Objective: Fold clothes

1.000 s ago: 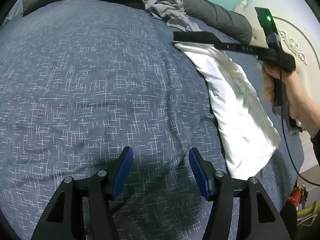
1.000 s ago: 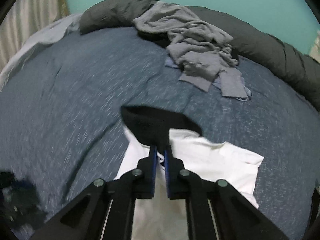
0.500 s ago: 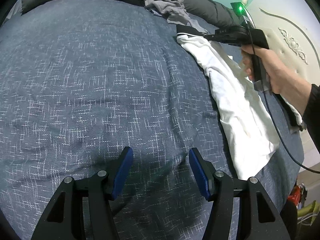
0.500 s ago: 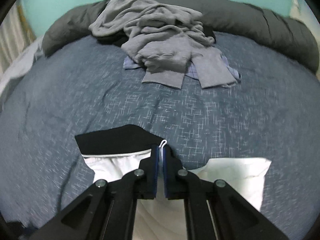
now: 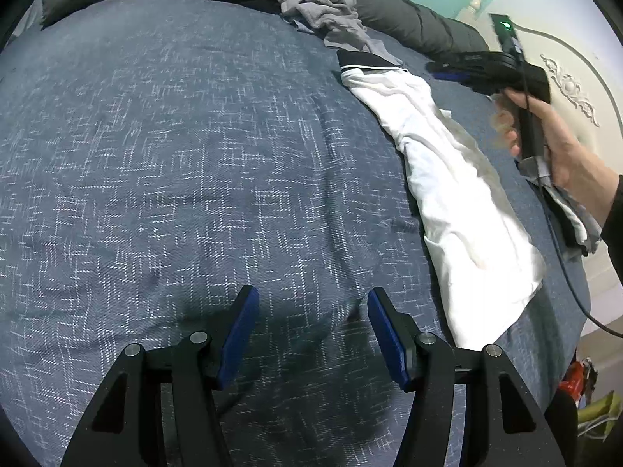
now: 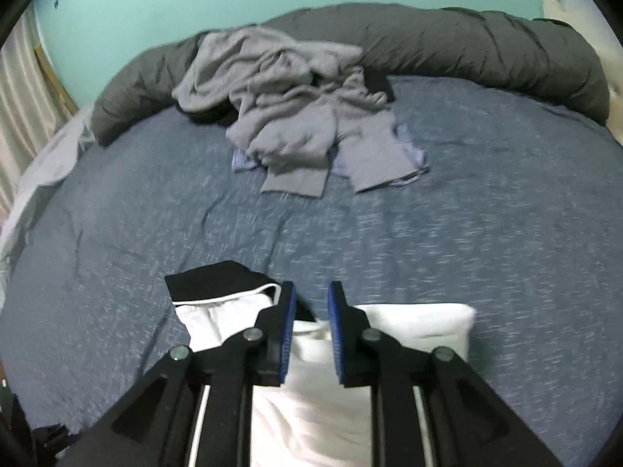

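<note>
Dim, even indoor light; fisheye bending and dark corners in both views, motion blur in the right-wrist view.

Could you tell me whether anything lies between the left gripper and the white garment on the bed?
Nothing visible does. Only bare blue bedspread separates the open left gripper from the white garment, which lies to its right in the left wrist view. The grey clothes pile sits far off near the bed's far edge.

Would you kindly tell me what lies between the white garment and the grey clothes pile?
Only bare blue bedspread separates the white garment from the grey clothes pile, clearest in the right wrist view.
</note>
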